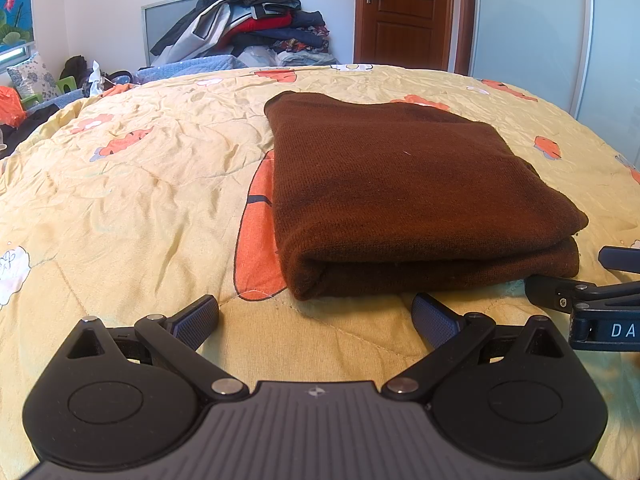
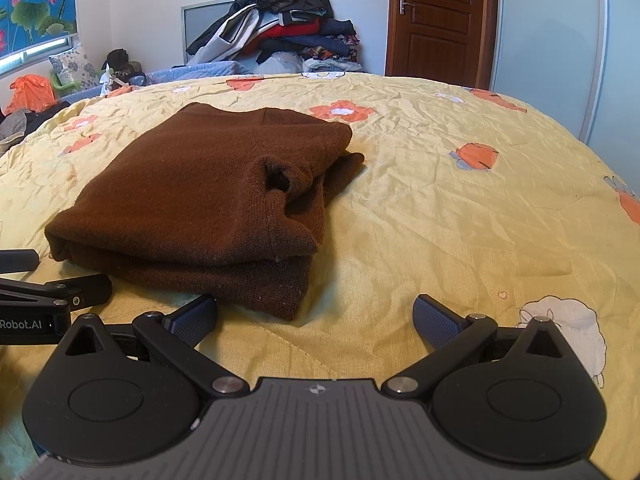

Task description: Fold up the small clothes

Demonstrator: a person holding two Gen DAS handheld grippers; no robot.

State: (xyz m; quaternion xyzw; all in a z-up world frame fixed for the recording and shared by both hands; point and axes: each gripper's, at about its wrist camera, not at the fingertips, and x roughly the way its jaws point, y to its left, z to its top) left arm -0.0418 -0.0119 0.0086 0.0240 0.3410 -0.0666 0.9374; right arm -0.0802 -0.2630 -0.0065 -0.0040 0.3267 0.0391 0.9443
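Observation:
A brown knitted garment [image 1: 404, 196] lies folded into a thick rectangle on the yellow flowered quilt [image 1: 132, 208]. My left gripper [image 1: 316, 320] stands open just short of its near folded edge, nothing between the fingers. In the right wrist view the same brown garment [image 2: 200, 204] sits ahead and to the left, with loose layers and a small opening at its right end. My right gripper [image 2: 316, 320] is open over bare quilt [image 2: 460, 220], just right of the garment's near corner. Each gripper shows at the edge of the other's view: the right gripper [image 1: 600, 284], the left gripper [image 2: 48, 280].
A tall heap of clothes [image 1: 248, 20] is stacked beyond the far side of the bed. A brown wooden door [image 1: 404, 12] and a pale sliding wardrobe panel [image 1: 532, 40] stand behind. Cushions and bags [image 2: 48, 80] lie at the far left.

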